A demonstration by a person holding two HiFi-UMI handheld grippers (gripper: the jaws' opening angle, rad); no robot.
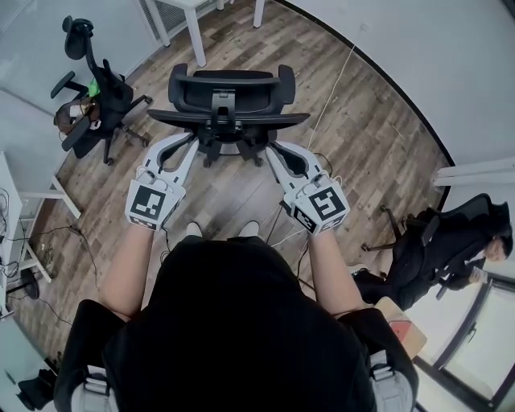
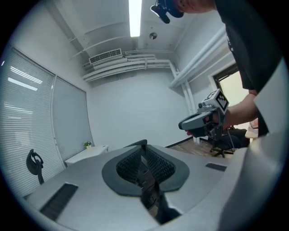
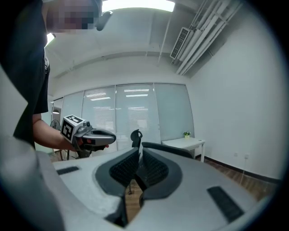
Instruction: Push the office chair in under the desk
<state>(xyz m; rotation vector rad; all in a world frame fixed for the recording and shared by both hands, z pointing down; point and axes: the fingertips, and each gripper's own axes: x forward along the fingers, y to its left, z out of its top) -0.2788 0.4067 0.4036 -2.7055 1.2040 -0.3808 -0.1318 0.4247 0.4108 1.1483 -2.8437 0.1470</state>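
The black office chair (image 1: 229,96) stands in front of me with its back toward me and its headrest (image 1: 233,84) on top. The white desk (image 1: 189,12) is beyond it. My left gripper (image 1: 190,142) and right gripper (image 1: 272,148) reach to the rear of the backrest's top edge (image 1: 229,119), one on each side; I cannot tell whether they touch it. In its own view the left gripper (image 2: 142,143) is shut, only a thin slit between the pads. The right gripper (image 3: 138,146) is also shut, with floor showing through its slit. Neither holds anything.
A second black chair (image 1: 96,105) with things on it stands at the left, and a third (image 1: 451,241) at the right by a glass door. Cables (image 1: 322,121) run over the wooden floor. A small plant (image 3: 186,134) sits on the desk (image 3: 185,143).
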